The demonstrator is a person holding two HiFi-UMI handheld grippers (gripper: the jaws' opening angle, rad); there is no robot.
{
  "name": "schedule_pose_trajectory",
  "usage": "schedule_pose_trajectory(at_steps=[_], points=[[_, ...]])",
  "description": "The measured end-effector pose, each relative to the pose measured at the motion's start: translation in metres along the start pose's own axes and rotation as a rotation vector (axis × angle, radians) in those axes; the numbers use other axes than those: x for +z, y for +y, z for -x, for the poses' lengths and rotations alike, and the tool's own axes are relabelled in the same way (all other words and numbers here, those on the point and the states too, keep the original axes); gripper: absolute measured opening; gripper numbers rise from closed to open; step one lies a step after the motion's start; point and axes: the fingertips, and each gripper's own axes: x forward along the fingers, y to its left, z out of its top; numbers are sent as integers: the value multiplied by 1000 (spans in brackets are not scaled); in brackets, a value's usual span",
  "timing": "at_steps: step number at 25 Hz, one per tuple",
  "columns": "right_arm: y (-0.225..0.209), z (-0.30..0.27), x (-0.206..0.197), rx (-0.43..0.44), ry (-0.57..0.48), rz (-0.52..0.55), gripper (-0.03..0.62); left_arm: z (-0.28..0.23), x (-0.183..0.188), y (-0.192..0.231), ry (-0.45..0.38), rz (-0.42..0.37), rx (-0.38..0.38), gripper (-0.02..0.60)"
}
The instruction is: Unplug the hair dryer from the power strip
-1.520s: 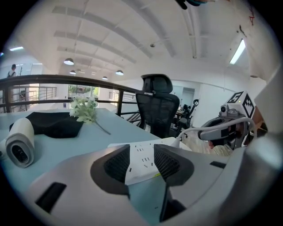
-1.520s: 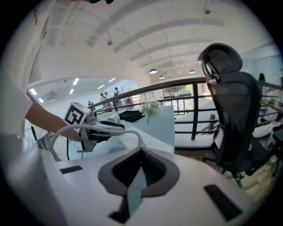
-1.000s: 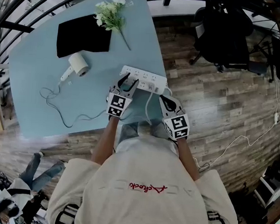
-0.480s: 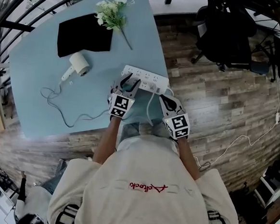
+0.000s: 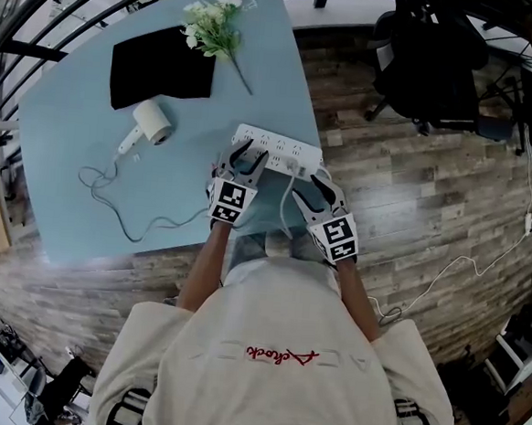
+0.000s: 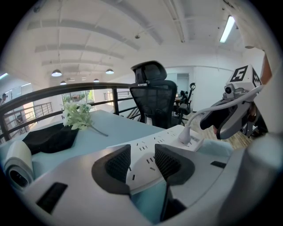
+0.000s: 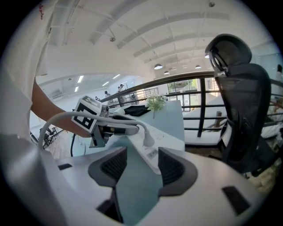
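The white power strip [image 5: 278, 149] lies on the blue table near its front edge. The white plug [image 7: 148, 140] stands in the strip's right end, and its cable [image 5: 285, 208] arches back toward me. My right gripper [image 7: 138, 165] is open. Its jaws have just been opening and nothing is between the pads, with the plug a little ahead of them. My left gripper [image 6: 138, 163] stands open over the strip's left end, and the slotted top shows between its pads. The white hair dryer [image 5: 149, 123] rests further left on the table.
A black cloth [image 5: 160, 66] and a sprig of white flowers [image 5: 210, 24] lie at the table's far side. The dryer's cable [image 5: 119, 214] loops across the table's left front. A black office chair [image 5: 424, 64] stands on the wooden floor to the right.
The right gripper's jaws were shut and now stand apart, close behind the plug. The left gripper and the power strip have not moved.
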Motion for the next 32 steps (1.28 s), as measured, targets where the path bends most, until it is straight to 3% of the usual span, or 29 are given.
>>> schedule_pose_trajectory(at_steps=[20, 32], points=[[-15, -46, 9, -27, 114, 116, 178, -1, -2, -1, -1, 9, 4, 170], [-16, -55, 7, -59, 265, 180, 153, 0, -1, 1, -7, 5, 5, 170]])
